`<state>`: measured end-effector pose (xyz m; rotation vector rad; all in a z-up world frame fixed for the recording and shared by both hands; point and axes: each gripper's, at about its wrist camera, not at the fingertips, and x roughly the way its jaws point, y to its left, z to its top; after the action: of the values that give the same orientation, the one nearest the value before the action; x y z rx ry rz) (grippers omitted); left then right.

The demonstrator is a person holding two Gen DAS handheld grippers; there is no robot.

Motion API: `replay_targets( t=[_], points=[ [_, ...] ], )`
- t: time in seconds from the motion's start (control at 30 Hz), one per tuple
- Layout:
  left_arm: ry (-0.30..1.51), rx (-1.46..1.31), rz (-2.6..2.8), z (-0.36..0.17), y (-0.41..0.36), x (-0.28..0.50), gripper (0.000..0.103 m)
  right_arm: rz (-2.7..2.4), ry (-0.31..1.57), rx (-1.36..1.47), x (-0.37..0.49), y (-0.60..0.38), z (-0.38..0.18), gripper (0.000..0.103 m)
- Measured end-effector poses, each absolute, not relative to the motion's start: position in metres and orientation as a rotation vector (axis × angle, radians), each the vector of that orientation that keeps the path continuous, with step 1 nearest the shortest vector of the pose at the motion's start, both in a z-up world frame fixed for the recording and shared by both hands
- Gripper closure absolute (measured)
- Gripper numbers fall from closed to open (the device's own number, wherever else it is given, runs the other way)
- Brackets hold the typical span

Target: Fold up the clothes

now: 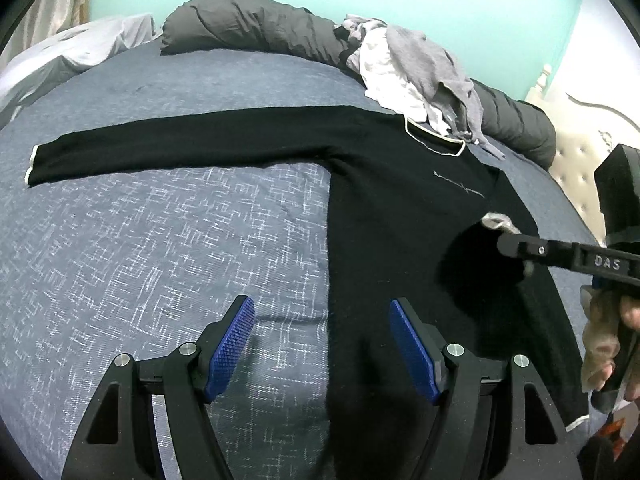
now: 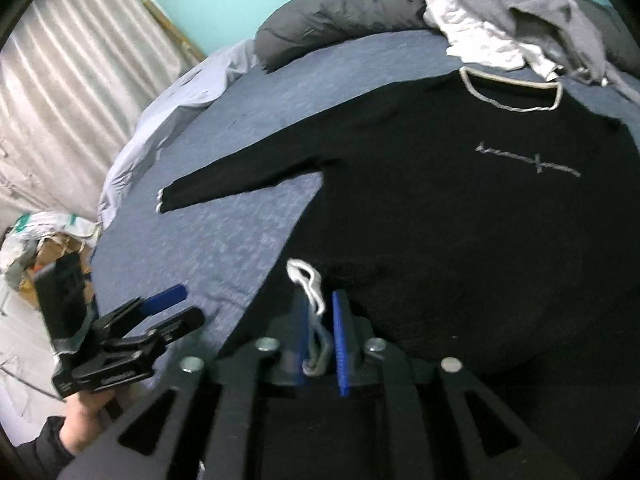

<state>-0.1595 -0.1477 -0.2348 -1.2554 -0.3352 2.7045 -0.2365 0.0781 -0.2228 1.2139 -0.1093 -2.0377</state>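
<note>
A black long-sleeved sweater [image 1: 400, 208] lies front-up on the blue patterned bedspread [image 1: 160, 248], its white-trimmed neckline [image 1: 434, 142] toward the twelve o'clock side of the left wrist view, just short of a heap of grey and white clothes [image 1: 416, 76] resting against a dark grey bolster [image 1: 256, 28]. One sleeve runs straight out toward nine o'clock, ending in a white cuff [image 1: 32, 164]; the other sleeve is folded in across the chest, and its white cuff [image 2: 308, 280] sits between the blue pads of the right gripper [image 2: 322, 344]. Those jaws stand only slightly apart, with the cuff loose between them and hanging against the left-hand pad, so this reads as the release of the sleeve fold, though whether one pad presses the cloth I cannot tell for sure. To do it well, the right gripper should open fully and back out toward six o'clock, low and straight, so the cuff is not dragged off the torso; the sleeve ought to lie flat and parallel to the side seam. The left gripper [image 1: 322, 344] hangs wide open and empty over the near hem, at the sweater's edge toward six o'clock, well placed to pin the body if the cloth shifts, and next to fetch the outstretched sleeve.
</note>
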Motion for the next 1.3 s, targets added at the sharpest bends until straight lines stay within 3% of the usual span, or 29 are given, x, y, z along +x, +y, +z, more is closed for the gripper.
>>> replay_targets(
  t=[0.03, 0.07, 0.33, 0.67, 1.07, 1.13, 1.2, 1.3],
  points=[
    [-0.335, -1.257, 2.701, -0.235, -0.146, -0.160, 0.029, -2.036, -0.108, 1.199, -0.235, 0.081, -0.219, 0.064],
    [-0.334, -1.257, 2.696, -0.235, -0.145, -0.161, 0.029, -2.035, -0.107, 1.183, -0.234, 0.084, -0.216, 0.062],
    [-0.272, -1.254, 2.619, -0.239, -0.117, -0.167, 0.029, -2.261, -0.048, 1.203, -0.260, 0.181, -0.198, 0.060],
    [-0.085, -1.271, 2.505, -0.251, -0.049, -0.191, 0.029, -2.562, 0.041, 1.403, -0.305, 0.314, -0.233, 0.059],
    [-0.148, -1.396, 2.452, -0.279, -0.039, -0.226, 0.029, -2.557, 0.121, 1.464, -0.349, 0.321, -0.273, 0.059],
    [-0.147, -1.409, 2.446, -0.283, -0.039, -0.228, 0.035, -2.553, 0.150, 1.470, -0.357, 0.317, -0.278, 0.059],
    [-0.150, -1.411, 2.436, -0.286, -0.038, -0.229, 0.050, -2.555, 0.163, 1.470, -0.364, 0.317, -0.282, 0.059],
    [-0.184, -1.413, 2.418, -0.289, -0.040, -0.231, 0.062, -2.562, 0.153, 1.465, -0.370, 0.317, -0.284, 0.059]
  ],
)
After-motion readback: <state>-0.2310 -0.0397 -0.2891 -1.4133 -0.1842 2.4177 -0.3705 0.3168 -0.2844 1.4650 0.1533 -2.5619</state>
